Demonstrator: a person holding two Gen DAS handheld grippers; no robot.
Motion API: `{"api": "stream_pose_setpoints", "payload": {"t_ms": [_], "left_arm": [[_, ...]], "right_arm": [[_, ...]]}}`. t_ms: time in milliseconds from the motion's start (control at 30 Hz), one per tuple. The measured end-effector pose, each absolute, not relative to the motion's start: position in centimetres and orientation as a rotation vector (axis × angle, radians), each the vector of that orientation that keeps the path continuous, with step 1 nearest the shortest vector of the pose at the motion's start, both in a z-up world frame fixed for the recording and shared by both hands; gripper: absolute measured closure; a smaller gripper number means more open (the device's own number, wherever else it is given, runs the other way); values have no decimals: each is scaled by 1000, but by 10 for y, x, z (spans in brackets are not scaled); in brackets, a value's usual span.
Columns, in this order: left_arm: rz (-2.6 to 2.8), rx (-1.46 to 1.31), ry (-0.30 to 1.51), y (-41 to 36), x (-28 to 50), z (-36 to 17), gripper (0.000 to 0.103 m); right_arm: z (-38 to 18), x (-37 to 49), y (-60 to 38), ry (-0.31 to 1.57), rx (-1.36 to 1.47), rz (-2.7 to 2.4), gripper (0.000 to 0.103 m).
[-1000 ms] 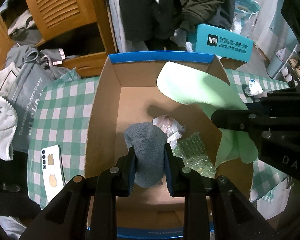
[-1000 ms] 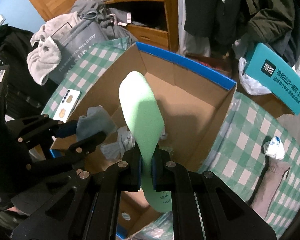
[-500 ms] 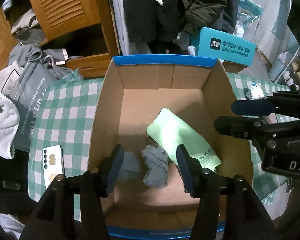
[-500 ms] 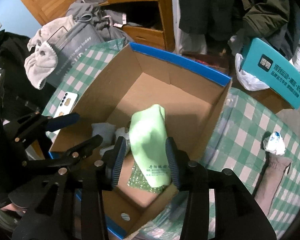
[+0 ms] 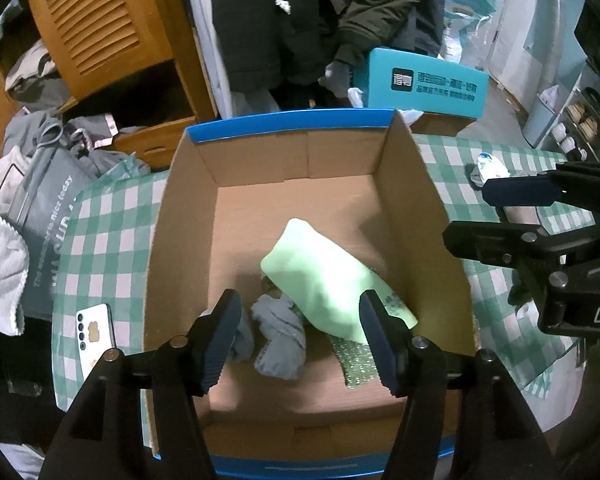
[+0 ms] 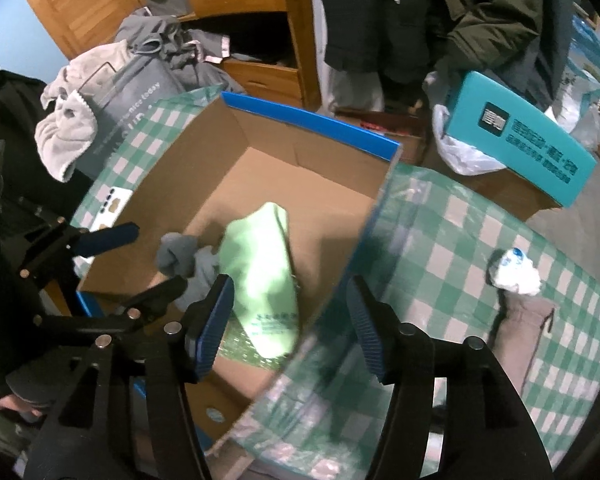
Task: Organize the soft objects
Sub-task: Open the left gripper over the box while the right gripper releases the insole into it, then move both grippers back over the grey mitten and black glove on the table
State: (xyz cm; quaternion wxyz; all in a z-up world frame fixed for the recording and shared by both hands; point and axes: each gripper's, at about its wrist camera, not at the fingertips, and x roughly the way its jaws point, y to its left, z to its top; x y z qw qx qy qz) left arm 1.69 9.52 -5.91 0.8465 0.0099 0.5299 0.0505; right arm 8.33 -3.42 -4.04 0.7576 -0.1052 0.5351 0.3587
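Left gripper point(image 5: 300, 340): jaws stood wide apart, holding nothing, poised above the near end of the cardboard box point(image 5: 420, 216). Grey sock point(image 5: 280, 340): crumpled on the box floor, framed between the left jaws but below them, not touched. Green cloth point(image 5: 324, 276): lay flat on the box floor just right of the grey sock, overlapping its edge; its near corner ran behind the left gripper's right jaw. Bubble wrap point(image 5: 358, 360): partly under the green cloth's near end. Right gripper point(image 6: 290, 324): jaws likewise spread wide and empty, straddling the box's right wall, with the green cloth's near end showing past the left-side jaw, below it and clear of contact. Worktop point(image 6: 460, 240): covered in green-and-white check, carrying the box. White phone point(image 5: 94, 332): face down on the worktop left of the box. Crumpled white item point(image 6: 514, 272): on the worktop right of the box, with a beige sock point(image 6: 520, 332) just beside it. Teal carton point(image 5: 424, 84): beyond the worktop's far edge. Grey clothing point(image 6: 108, 92): heaped at the far left.
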Motion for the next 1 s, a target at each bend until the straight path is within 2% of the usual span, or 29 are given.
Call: {"api": "stream_pose_setpoints", "payload": {"t_ms": [1000], "left_arm": [[-39, 168, 1142, -11, 37, -61, 38]], "right_arm": [[-67, 102, -179, 1201, -105, 573, 42]]}}
